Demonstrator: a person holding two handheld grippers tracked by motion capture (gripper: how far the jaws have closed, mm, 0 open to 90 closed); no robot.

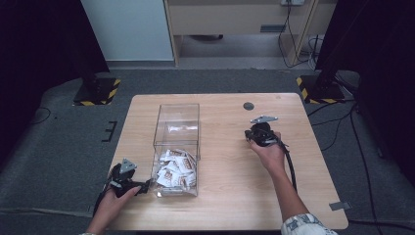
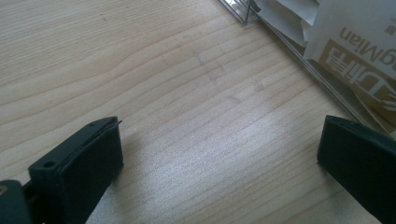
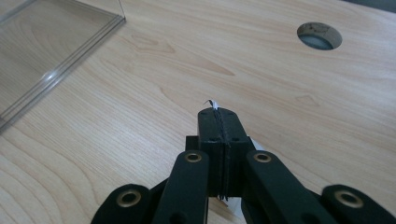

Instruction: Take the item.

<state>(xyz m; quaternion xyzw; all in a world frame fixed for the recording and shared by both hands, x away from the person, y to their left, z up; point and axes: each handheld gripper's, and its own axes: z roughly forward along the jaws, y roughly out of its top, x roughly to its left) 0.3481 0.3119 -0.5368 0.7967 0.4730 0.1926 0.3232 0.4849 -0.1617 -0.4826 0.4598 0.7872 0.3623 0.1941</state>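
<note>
A thin white packet [image 3: 212, 103] sits pinched in my right gripper [image 3: 218, 113] mid-table, between the clear box [image 1: 176, 128] and the cable hole [image 1: 248, 105]; my left gripper [image 2: 219, 154] gapes empty beside the box's near-left corner.

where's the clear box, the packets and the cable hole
clear box [image 1: 177, 115], high view, far wall
packets [image 1: 174, 169], high view, middle of the pile
cable hole [image 3: 319, 36], right gripper view, its centre
</note>
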